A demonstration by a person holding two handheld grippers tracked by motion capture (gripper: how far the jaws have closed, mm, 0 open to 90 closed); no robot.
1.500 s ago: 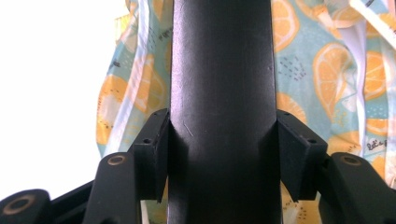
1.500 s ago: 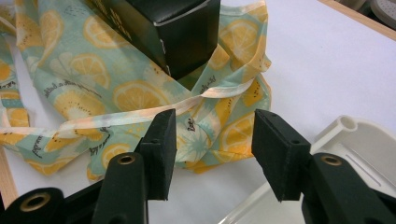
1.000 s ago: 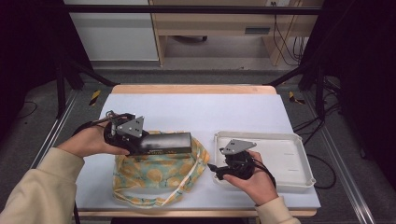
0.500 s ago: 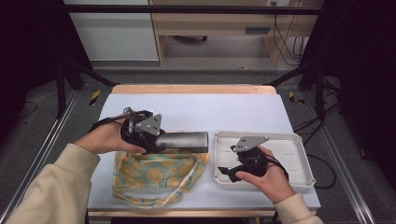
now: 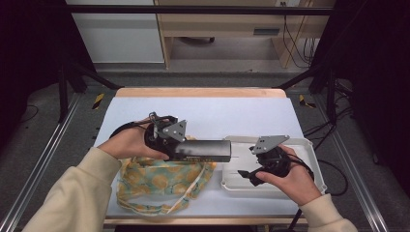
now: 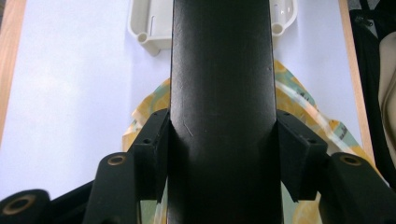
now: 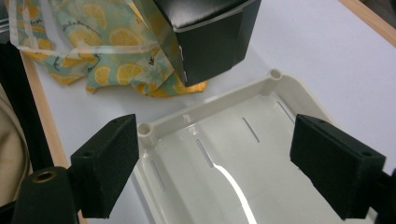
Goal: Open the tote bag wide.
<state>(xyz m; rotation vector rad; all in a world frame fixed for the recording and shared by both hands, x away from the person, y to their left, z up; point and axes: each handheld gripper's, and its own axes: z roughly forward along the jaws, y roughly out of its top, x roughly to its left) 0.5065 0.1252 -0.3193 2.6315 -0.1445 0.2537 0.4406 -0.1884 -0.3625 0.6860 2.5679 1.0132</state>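
The left tool [image 5: 169,140] is clamped on a long black box [image 5: 203,150], held level above the lemon-print bag [image 5: 159,181], its far end reaching the white tray [image 5: 309,145]. The right tool [image 7: 229,163] hangs over that tray, jaws just opened wide, nothing between them.

No text, label, brand or number can be read. The lemon-print cloth [image 7: 107,46] carries small dark lettering among its lemons, too small and blurred to make out in the right gripper view.
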